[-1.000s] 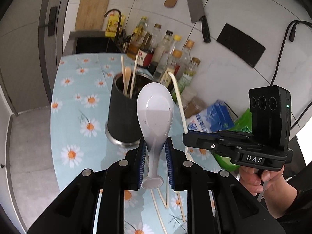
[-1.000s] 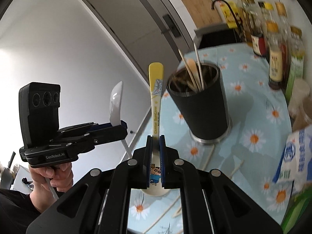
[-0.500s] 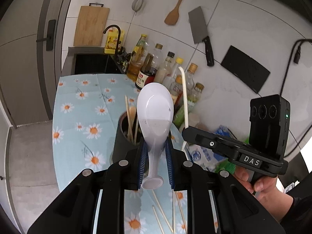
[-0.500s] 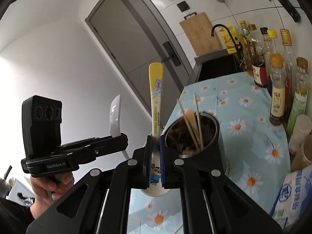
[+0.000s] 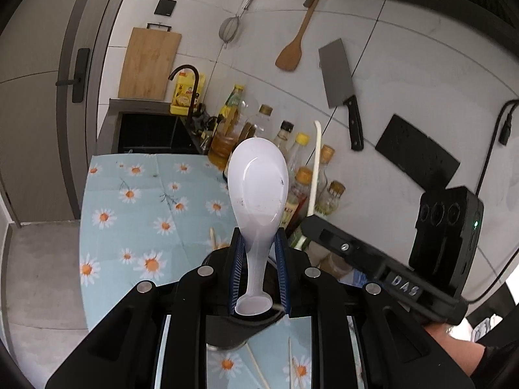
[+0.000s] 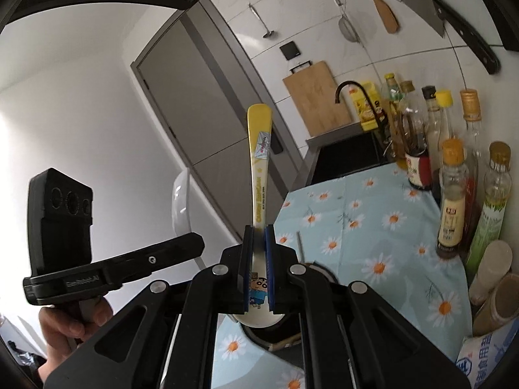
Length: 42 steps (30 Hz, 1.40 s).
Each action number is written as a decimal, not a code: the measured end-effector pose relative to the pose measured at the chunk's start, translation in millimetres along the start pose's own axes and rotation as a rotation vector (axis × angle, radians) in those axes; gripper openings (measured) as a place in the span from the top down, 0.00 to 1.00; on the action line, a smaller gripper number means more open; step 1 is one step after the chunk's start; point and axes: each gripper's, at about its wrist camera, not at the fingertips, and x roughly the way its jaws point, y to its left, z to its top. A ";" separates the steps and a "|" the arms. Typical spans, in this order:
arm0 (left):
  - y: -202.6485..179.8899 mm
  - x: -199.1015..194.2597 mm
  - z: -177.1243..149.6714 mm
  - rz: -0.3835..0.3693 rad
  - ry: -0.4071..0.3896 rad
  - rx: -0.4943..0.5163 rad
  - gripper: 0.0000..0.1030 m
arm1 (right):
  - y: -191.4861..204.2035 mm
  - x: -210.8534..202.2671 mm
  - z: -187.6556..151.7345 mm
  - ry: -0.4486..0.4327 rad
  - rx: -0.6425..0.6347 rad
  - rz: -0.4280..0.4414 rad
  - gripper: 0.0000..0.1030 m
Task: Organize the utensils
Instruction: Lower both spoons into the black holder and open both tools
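Observation:
My left gripper (image 5: 258, 243) is shut on a white rice paddle (image 5: 258, 188), blade pointing up. It shows in the right wrist view (image 6: 181, 204) at the left. My right gripper (image 6: 258, 240) is shut on a yellow-handled cartoon spoon (image 6: 259, 159), handle up, bowl down. Its pale edge (image 5: 315, 165) rises beside the right gripper in the left wrist view. The black utensil holder (image 6: 282, 337) sits directly under both grippers, mostly hidden by them; chopstick tips (image 5: 213, 238) poke out. Loose chopsticks (image 5: 256, 366) lie on the daisy tablecloth (image 5: 139, 201).
Oil and sauce bottles (image 6: 451, 194) line the wall side of the table. A cleaver (image 5: 340, 84), wooden spatula (image 5: 293, 48) and strainer hang on the tiled wall. A sink with black faucet (image 5: 185, 74) lies beyond the table. Packets (image 6: 486, 353) sit at right.
Both grippers have risen and moved forward over the utensil holder, which has slid from mid-view to beneath the fingers. Both utensils remain gripped.

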 end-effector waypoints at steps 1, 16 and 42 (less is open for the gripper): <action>0.6 1.4 0.8 -0.001 -0.006 0.000 0.82 | -0.9 1.9 0.9 -0.005 -0.006 -0.003 0.92; 7.6 36.6 -12.4 0.035 0.066 -0.008 0.82 | -17.9 23.9 -14.7 0.023 -0.024 -0.087 0.92; 9.2 48.0 -33.3 0.083 0.135 -0.015 0.68 | -28.8 15.9 -34.8 0.081 0.047 -0.096 0.80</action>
